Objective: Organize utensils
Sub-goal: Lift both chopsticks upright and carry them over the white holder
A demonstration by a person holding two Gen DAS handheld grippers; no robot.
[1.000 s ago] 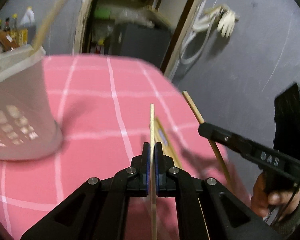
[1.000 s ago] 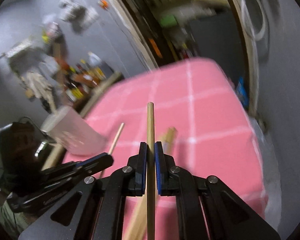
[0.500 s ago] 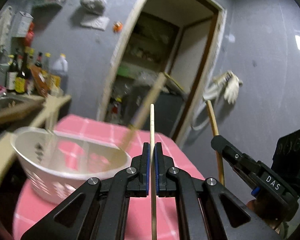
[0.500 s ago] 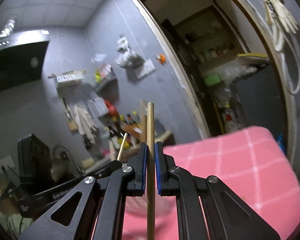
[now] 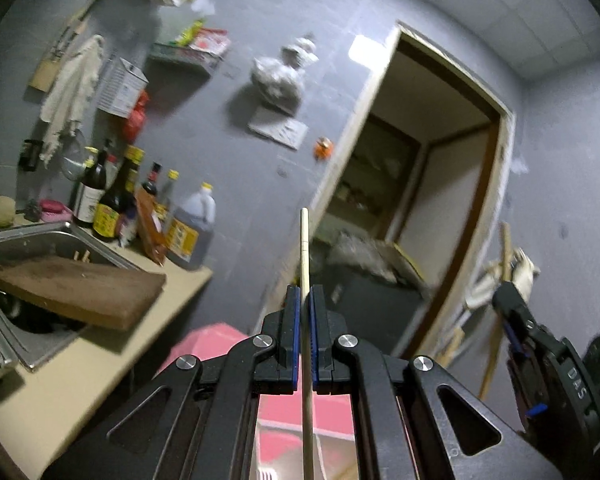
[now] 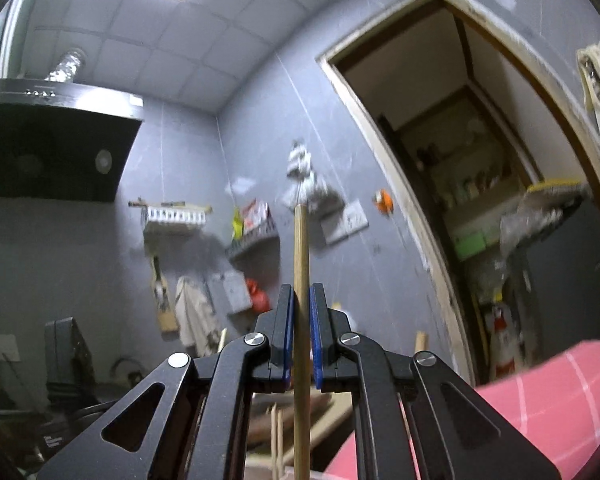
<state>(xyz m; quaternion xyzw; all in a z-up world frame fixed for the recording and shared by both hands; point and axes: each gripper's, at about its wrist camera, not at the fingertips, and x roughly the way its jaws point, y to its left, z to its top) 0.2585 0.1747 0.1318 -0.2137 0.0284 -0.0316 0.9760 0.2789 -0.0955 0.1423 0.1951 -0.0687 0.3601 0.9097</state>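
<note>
My left gripper (image 5: 305, 300) is shut on a thin pale chopstick (image 5: 305, 248) that runs up between the pads and points at the wall. My right gripper (image 6: 300, 304) is shut on a thicker brown chopstick (image 6: 301, 256), also pointing upward. The right gripper shows at the right edge of the left wrist view (image 5: 508, 312), with its brown chopstick (image 5: 507, 248) rising above it. The white utensil basket is out of view. Only a strip of the pink checked tablecloth (image 5: 216, 336) shows below the left gripper, and its corner (image 6: 560, 392) at lower right in the right wrist view.
A steel sink (image 5: 40, 240) with a wooden cutting board (image 5: 76, 288) across it lies at left, with several sauce bottles (image 5: 116, 200) behind. A doorway (image 5: 420, 208) opens ahead. A black range hood (image 6: 48, 152) hangs at upper left.
Both grippers have tilted upward with their chopsticks. The white basket and most of the pink table have dropped out of view; walls, doorway and ceiling now fill the views.
</note>
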